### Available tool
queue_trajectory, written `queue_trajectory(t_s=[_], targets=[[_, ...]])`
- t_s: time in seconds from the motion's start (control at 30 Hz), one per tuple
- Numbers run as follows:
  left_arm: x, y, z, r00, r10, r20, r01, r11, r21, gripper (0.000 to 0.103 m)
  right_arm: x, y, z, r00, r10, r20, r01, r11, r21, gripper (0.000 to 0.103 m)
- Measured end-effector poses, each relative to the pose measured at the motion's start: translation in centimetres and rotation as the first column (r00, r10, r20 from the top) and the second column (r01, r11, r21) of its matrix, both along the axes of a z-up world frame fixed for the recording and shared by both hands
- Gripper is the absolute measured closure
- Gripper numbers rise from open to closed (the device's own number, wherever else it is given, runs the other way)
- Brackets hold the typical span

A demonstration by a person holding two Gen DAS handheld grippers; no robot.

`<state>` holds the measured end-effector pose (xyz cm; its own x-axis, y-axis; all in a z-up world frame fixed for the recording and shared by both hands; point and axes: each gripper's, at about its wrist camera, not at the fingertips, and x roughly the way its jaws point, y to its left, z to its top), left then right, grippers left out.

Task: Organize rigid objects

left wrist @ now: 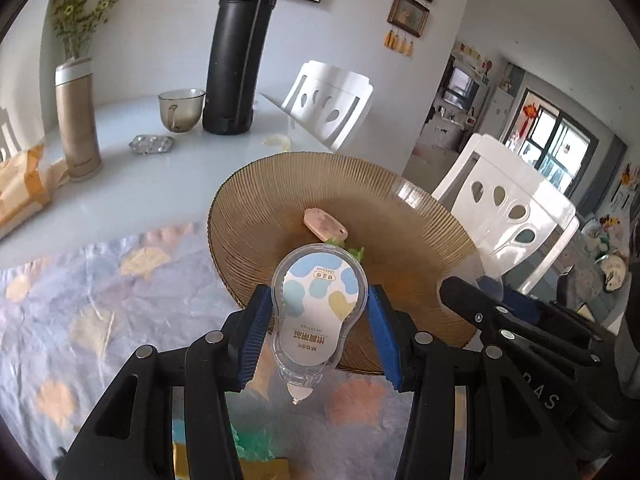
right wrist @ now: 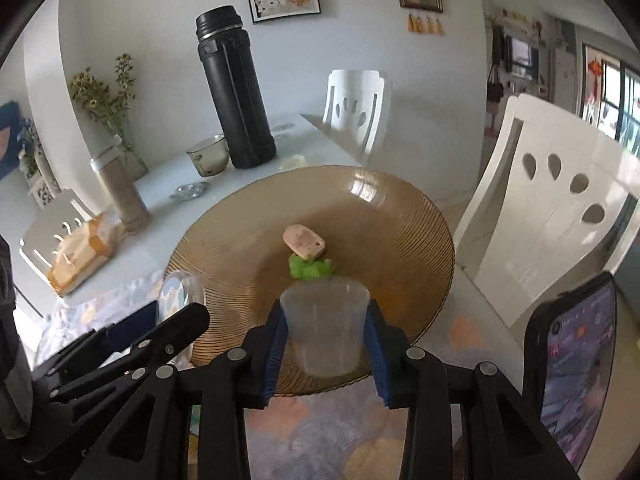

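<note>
Both tools loaded over the amber plate

The left tool (left wrist: 320, 312) grips a correction tape dispenser (left wrist: 318, 312) at lower centre of its view; the right tool (right wrist: 326, 340) clamps a frosted cup (right wrist: 326, 328), both above the near rim of the amber plate (right wrist: 400, 220). A pink eraser (right wrist: 304, 242) and green toy (right wrist: 310, 268) already lie mid-plate. Best lower each piece onto bare ribbing beside them, one at a time, releasing only once settled.

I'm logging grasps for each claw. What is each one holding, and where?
Left claw: correction tape dispenser, pinched across its sides. Right claw: translucent plastic cup, pinched across its walls.
</note>
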<state>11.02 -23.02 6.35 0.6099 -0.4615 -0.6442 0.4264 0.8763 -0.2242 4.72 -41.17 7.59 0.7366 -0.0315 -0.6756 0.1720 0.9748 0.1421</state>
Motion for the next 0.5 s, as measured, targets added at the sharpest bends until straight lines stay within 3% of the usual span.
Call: queue_trajectory(t_s=[0.07, 0.1, 0.2, 0.37, 0.5], targets=[[0.0, 0.7, 0.3, 1.000, 0.016, -0.027, -0.016, 1.000, -0.001, 0.044, 0.0, -0.2, 0.3, 1.000, -0.007, -0.015, 0.007, 1.000, -0.005, 0.063], [-0.1, 1.4, 0.6, 0.999, 0.019, -0.029, -0.020, 1.000, -0.019, 0.038, 0.0, -0.2, 0.5, 1.000, -0.010, -0.014, 0.010, 1.000, 0.000, 0.057], [-1.7, 4.0, 2.3, 0.999, 0.035, -0.003, -0.036, 0.996, -0.087, 0.036, -2.1, -0.4, 2.5, 0.998, 0.000, 0.069, -0.002, 1.000, 0.024, 0.039], [-6.0, 9.4, 4.8, 0.995, 0.091, 0.037, -0.086, 0.988, -0.131, 0.034, -6.1, 0.7, 5.5, 0.986, 0.069, 0.152, -0.074, 0.997, 0.028, 0.039], [-11.1, 14.2, 3.9, 0.982, 0.184, 0.050, -0.177, 0.977, -0.119, 0.029, -8.9, 3.8, 4.8, 0.971, 0.189, 0.145, -0.194, 0.981, 0.016, 0.036]])
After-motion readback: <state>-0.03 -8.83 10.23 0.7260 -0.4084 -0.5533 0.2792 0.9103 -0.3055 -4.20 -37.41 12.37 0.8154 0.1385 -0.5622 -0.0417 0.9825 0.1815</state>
